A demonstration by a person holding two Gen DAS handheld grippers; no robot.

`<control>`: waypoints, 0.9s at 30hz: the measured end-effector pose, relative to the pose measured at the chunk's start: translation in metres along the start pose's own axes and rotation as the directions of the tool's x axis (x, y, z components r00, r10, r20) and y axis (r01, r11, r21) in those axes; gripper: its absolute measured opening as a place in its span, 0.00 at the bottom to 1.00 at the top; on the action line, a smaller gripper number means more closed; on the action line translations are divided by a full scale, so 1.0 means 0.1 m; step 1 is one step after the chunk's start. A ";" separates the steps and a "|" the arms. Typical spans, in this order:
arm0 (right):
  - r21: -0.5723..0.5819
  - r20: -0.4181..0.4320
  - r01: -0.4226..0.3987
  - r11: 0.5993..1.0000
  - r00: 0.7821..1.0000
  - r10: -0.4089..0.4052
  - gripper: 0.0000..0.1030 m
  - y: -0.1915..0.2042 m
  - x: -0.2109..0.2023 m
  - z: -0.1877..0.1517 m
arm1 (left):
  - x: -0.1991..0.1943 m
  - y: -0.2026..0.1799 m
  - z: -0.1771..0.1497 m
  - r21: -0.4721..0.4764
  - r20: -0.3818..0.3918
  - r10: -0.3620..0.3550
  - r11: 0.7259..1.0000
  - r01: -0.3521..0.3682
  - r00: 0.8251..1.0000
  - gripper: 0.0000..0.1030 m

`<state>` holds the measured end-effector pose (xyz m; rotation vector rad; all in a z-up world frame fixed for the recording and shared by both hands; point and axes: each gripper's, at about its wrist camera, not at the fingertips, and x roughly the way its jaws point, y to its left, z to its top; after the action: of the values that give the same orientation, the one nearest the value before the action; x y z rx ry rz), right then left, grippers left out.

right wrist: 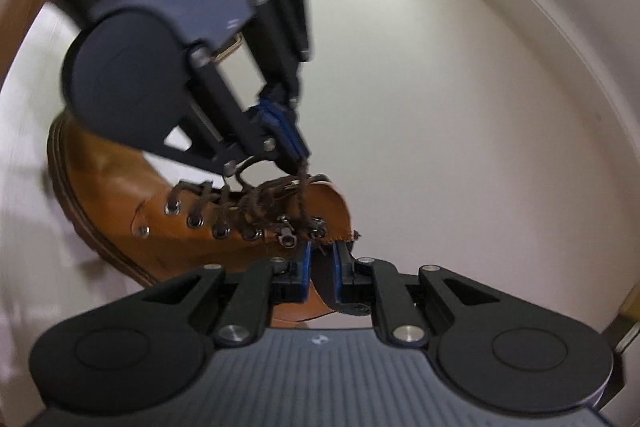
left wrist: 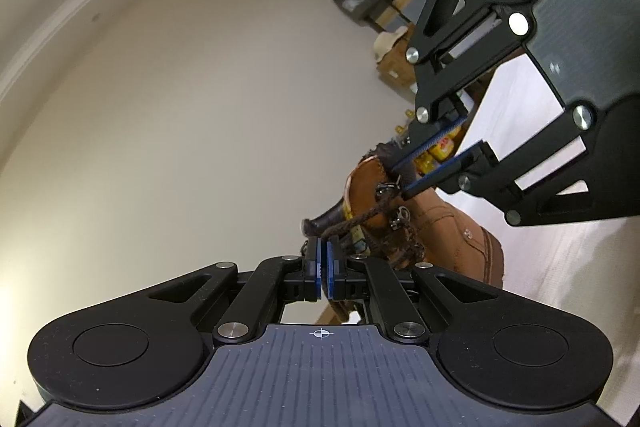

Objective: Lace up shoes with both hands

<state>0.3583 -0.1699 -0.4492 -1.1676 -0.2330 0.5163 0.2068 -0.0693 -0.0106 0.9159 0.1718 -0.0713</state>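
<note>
Nearest the right wrist camera, the right gripper (right wrist: 320, 267) has its blue pads closed on the boot's dark collar edge, pinching the top of the tan boot (right wrist: 120, 195). Just beyond it, the left gripper (right wrist: 298, 157) is clenched on the brown lace (right wrist: 302, 195), which runs taut from its tips down to the upper hooks. In the left wrist view the left gripper's pads (left wrist: 320, 259) stand almost together with the lace (left wrist: 352, 221) passing between them, while the right gripper (left wrist: 404, 183) reaches in at the ankle. Farther back lie a white table (left wrist: 560, 267), boxes and yellow bottles.

Risks, as I judge them: the lace could slip from the narrow pinch if pulled hard, or jump off a hook, since the right hand looks to be in motion and the boot appears tipped.

Its long axis runs from the toe at the left of the right wrist view to the ankle opening near the grippers.
</note>
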 end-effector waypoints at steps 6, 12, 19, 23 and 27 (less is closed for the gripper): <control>-0.091 0.020 0.043 0.995 0.999 -0.041 0.06 0.12 0.06 0.02 | 0.01 0.02 -0.03 -0.011 0.004 -0.008 1.000 0.008 1.000 0.03; 0.058 -0.083 -0.024 0.998 0.996 0.029 0.02 0.03 0.08 -0.02 | -0.03 0.09 -0.17 -0.047 -0.016 -0.086 0.995 0.085 0.996 0.07; 0.398 -0.201 -0.181 0.900 0.939 0.278 0.02 0.03 -0.10 -0.28 | -0.09 0.42 -0.75 -0.213 -0.089 -0.131 0.971 0.109 0.987 0.07; 0.540 -0.134 -0.250 0.803 0.917 0.376 0.02 -0.01 -0.17 -0.21 | 0.13 0.57 -1.06 -0.298 -0.186 -0.244 0.937 0.182 0.952 0.07; 0.566 -0.132 -0.245 0.787 0.915 0.380 0.02 0.00 -0.07 -0.22 | 0.30 0.67 -1.22 -0.369 -0.219 -0.334 0.898 0.239 0.917 0.07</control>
<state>0.3619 -0.1915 -0.4567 -0.6965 0.3180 0.6759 0.2307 0.0683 -0.0366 0.5477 0.5679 -0.1854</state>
